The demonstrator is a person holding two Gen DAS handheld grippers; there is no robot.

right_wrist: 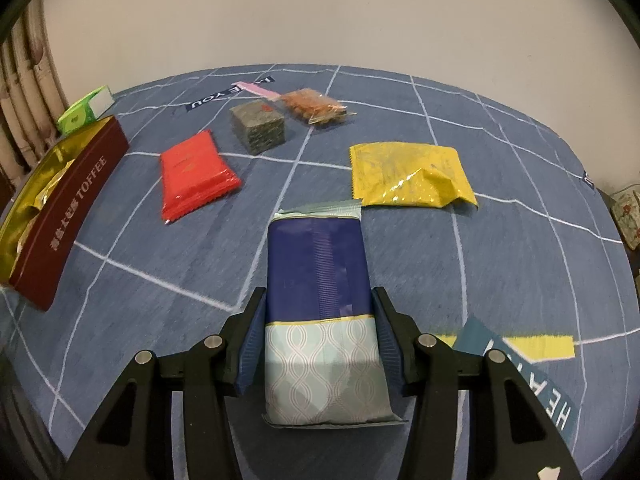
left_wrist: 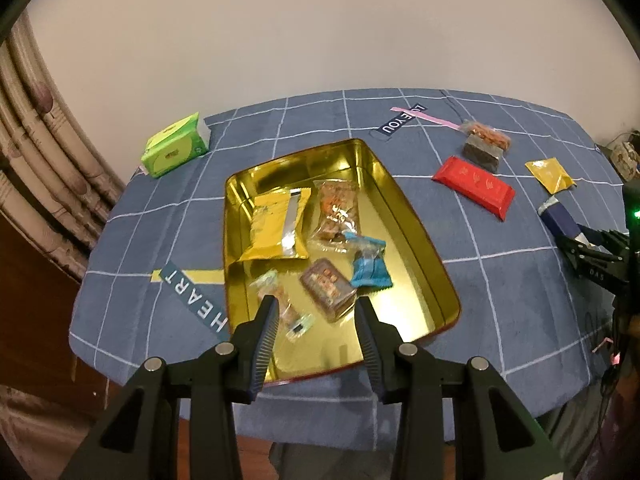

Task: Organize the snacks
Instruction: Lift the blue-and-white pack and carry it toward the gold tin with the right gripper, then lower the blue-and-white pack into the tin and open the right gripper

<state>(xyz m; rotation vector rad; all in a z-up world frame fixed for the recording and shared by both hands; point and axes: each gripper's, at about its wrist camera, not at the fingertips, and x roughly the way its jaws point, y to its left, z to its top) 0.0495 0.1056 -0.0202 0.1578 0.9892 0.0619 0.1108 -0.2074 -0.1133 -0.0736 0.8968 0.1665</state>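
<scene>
A gold tin [left_wrist: 400, 216] with a dark red TOFFEE wall [right_wrist: 76, 208] lies open on the blue checked cloth. It holds a yellow packet [left_wrist: 276, 224], a clear nut packet [left_wrist: 336, 208], a small blue packet [left_wrist: 370, 268], a brown packet [left_wrist: 328, 286] and a clear packet [left_wrist: 280, 300]. My left gripper [left_wrist: 316, 302] hangs open above the tin's near end with nothing between its fingers. My right gripper [right_wrist: 319, 294] is shut on a dark blue and pale patterned packet [right_wrist: 320, 280], held above the cloth to the right of the tin.
Loose on the cloth lie a red packet [right_wrist: 192, 172], a dark grey block [right_wrist: 260, 126], a clear packet of orange snacks [right_wrist: 312, 106] and a crumpled yellow packet [right_wrist: 412, 176]. A green tissue pack [left_wrist: 174, 146] sits at the far left corner, near a curtain.
</scene>
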